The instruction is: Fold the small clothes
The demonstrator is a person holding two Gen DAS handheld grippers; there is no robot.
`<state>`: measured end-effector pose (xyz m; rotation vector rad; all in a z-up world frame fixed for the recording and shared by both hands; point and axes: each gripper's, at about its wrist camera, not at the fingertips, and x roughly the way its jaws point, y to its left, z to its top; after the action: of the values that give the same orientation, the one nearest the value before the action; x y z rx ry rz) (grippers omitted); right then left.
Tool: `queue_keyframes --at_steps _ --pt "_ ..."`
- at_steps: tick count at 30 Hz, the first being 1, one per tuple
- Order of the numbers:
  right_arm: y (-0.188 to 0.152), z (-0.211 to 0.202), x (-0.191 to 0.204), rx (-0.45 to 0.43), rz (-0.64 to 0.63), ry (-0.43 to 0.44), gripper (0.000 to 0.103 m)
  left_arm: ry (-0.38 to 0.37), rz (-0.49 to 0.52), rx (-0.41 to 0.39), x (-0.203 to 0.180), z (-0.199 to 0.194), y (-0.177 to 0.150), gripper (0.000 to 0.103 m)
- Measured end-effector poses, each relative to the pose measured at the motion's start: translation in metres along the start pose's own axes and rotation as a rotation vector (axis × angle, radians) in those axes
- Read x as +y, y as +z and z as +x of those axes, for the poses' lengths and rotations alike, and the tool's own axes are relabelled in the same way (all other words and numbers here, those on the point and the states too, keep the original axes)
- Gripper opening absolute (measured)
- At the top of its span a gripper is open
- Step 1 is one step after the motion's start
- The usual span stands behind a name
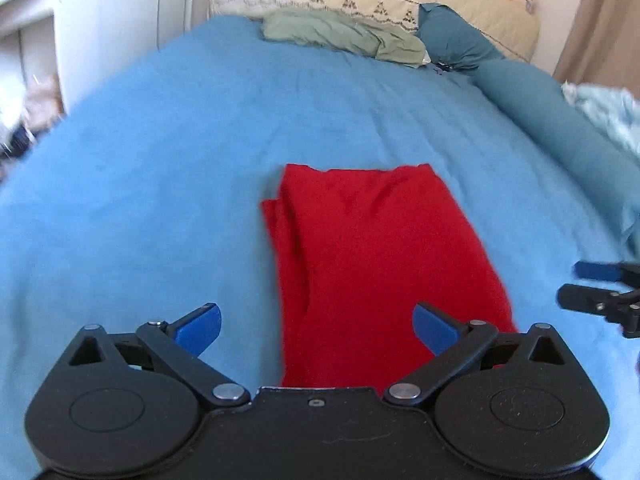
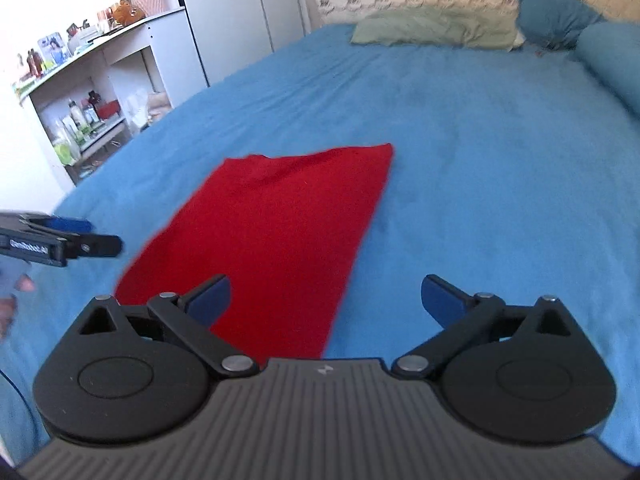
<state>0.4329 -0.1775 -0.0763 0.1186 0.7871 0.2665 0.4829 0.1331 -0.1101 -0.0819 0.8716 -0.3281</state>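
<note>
From the left wrist view, the left claw [image 1: 316, 328] stands wide open with nothing between its blue pads; it hangs above the near end of the red garment [image 1: 372, 256]. The garment lies flat in the middle of the frame on the blue bed [image 1: 160, 184], already narrowed to a long strip with a doubled edge showing along its left side. The right claw [image 1: 596, 286] pokes in at the right edge, clear of the cloth.

From the right wrist view, the right claw [image 2: 324, 300] is likewise spread to its widest and empty. The red garment [image 2: 280, 232] runs from lower centre toward the upper middle, and the left claw [image 2: 84, 236] sits at the left edge.

The cloth looks light, soft and limp, so it will sag and slide; the far corners seem the best places to pinch.
</note>
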Motion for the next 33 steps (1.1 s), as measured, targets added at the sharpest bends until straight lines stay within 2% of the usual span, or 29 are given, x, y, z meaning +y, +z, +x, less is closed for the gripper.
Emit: queue_keyframes --at_steps 3,6,9,10,12,15,16,17,18,19,20,23,27,33 --pt "0.023 0.022 -0.01 0.055 0.082 0.021 0.103 -0.007 -0.042 0.05 0.014 0.03 0.019 0.103" --pt "0.031 0.052 -0.026 0.117 0.187 0.033 0.103 -0.03 -0.07 0.071 0.021 0.048 0.022 0.1" --pt "0.026 0.077 -0.036 0.163 0.238 0.023 0.103 -0.051 -0.103 0.112 0.024 0.064 0.018 0.086" --pt "0.024 0.082 -0.038 0.17 0.239 0.018 0.103 -0.051 -0.118 0.13 0.024 0.071 0.017 0.077" --pt "0.018 0.093 -0.04 0.181 0.25 0.02 0.102 -0.061 -0.134 0.116 0.025 0.075 0.016 0.077" --pt "0.014 0.104 -0.044 0.171 0.313 0.074 0.093 -0.057 -0.132 0.093 0.023 0.079 0.015 0.074" --pt "0.013 0.109 -0.043 0.171 0.334 0.092 0.086 -0.063 -0.134 0.092 0.022 0.08 0.015 0.064" --pt "0.012 0.113 -0.041 0.174 0.348 0.111 0.074 -0.086 -0.141 0.094 0.02 0.08 0.015 0.045" --pt "0.013 0.116 -0.039 0.177 0.355 0.13 0.066 -0.106 -0.157 0.101 0.021 0.08 0.016 0.043" --pt "0.015 0.117 -0.034 0.177 0.345 0.118 0.059 -0.094 -0.159 0.1 0.018 0.079 0.017 0.037" --pt "0.017 0.116 -0.03 0.167 0.32 0.104 0.051 -0.09 -0.154 0.097 0.015 0.079 0.02 0.029" --pt "0.022 0.1 -0.021 0.121 0.281 0.084 0.042 -0.073 -0.139 0.058 0.004 0.066 0.023 0.025" --pt "0.034 0.065 -0.011 0.057 0.219 0.076 0.041 -0.07 -0.075 0.012 -0.022 0.038 0.026 0.024" --pt "0.03 -0.027 -0.013 0.008 0.127 0.072 0.04 -0.109 0.034 -0.071 -0.086 -0.027 0.006 0.024"
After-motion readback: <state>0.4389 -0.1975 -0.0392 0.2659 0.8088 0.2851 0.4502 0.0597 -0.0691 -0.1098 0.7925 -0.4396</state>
